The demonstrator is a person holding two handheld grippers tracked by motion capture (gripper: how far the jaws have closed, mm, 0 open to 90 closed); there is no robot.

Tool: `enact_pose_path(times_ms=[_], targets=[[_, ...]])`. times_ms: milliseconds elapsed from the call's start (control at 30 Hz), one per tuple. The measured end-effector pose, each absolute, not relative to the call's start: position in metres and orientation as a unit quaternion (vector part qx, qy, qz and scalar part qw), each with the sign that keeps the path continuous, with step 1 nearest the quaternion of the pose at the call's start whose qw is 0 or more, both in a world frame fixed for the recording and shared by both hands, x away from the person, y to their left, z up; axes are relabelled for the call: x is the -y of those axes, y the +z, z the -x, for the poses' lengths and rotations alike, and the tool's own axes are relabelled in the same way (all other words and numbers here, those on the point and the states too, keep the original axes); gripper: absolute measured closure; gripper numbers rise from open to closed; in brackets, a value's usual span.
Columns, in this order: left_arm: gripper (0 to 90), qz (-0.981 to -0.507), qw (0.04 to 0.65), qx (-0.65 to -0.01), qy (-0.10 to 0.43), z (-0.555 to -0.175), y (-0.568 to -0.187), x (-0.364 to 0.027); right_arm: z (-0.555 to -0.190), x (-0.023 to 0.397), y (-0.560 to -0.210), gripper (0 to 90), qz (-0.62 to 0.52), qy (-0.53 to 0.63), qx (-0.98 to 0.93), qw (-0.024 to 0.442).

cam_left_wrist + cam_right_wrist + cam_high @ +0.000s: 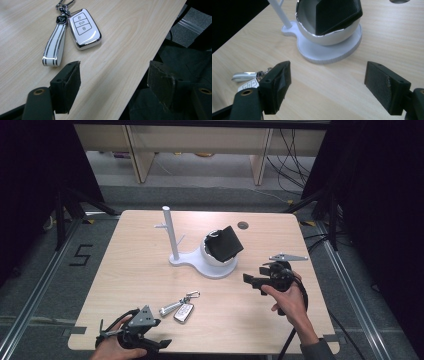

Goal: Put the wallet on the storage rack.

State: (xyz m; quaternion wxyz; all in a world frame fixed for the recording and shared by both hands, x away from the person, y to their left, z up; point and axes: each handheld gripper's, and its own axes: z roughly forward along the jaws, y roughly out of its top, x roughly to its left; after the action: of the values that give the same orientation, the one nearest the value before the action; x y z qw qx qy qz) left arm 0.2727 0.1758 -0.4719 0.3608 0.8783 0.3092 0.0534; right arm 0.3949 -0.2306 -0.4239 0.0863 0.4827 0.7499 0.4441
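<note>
While both jaws gape empty, the car key (84,29) lies beyond the left gripper (113,82)

Wallet (226,243) in bowl (210,256) (keys (179,309) nearer)

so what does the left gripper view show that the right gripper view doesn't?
Left gripper view: the car key fob's three buttons face up, the striped white strap lies beside it, and the table's near edge drops to dark floor. The left tongs are open and empty.

Right gripper view: a white bowl on a white stand base, a black wallet leaning in the bowl, and the stand's post. The right tongs are open and empty.

Both: the fob with its strap, and the light wooden tabletop.
</note>
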Motion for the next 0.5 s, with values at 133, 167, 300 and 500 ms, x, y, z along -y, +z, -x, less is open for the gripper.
enact_pose_path(times_ms=[133, 167, 300, 500], targets=[[25.9, -0.879, 0.361, -0.308, 0.051, -0.275, -0.473, -0.176, -0.385, 0.231, -0.431, 22.6, -0.483, 0.441, -0.752, 0.081], [25.9, -0.878, 0.36, -0.311, 0.053, -0.274, -0.472, -0.176, -0.383, 0.231, -0.433, 23.0, -0.479, 0.44, -0.755, 0.085], [25.1, -0.877, 0.36, -0.313, 0.058, -0.276, -0.472, -0.177, -0.373, 0.229, -0.445, 23.3, -0.481, 0.437, -0.757, 0.07], [25.0, -0.873, 0.365, -0.318, 0.063, -0.279, -0.471, -0.181, -0.36, 0.229, -0.458, 23.9, -0.476, 0.428, -0.765, 0.07]])
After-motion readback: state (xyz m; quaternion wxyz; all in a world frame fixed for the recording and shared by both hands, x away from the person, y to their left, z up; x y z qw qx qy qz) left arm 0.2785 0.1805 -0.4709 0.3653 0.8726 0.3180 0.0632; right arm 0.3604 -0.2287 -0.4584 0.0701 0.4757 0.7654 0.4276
